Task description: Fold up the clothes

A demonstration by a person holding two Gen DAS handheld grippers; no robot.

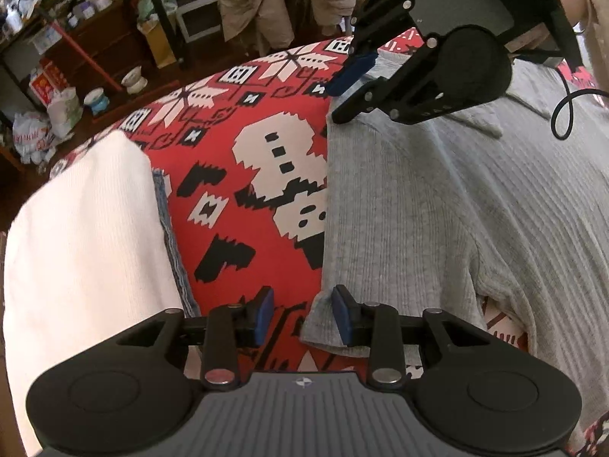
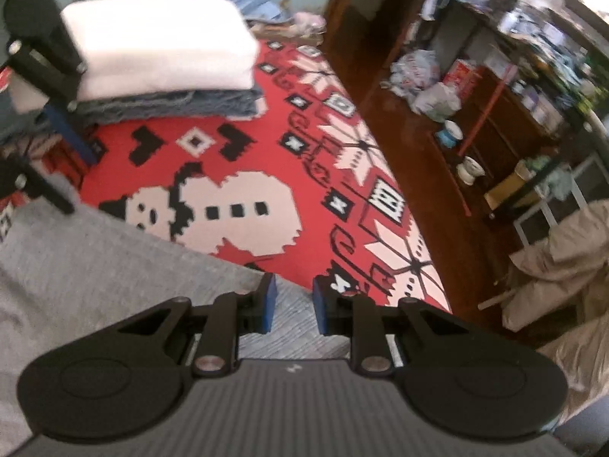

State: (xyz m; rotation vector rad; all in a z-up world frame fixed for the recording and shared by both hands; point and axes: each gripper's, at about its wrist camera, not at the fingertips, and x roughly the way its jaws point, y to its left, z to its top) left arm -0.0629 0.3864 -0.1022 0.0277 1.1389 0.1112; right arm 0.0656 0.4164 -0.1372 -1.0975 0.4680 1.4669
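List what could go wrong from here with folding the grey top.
1. The left gripper has only the sleeve edge of the grey ribbed top beside one pad; it may close on tablecloth or slip off.
2. The right gripper straddles the top's edge with a gap showing; a thin pinch could drop on lifting.
3. The folded white stack lies close by; a swung sleeve might disturb it.

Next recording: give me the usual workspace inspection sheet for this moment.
Surface: red snowman-pattern cloth, mostly covered.
Job's things: grey ribbed top spread flat; folded white piece stacked on a grey-blue one.
Clutter: nothing seen on the surface.
Grippers: left gripper open at the top's lower corner; right gripper open over the top's edge near the collar.
Cables: black cable looping over the top.
Surroundings: crowded shelves, bags and bowls on the floor.
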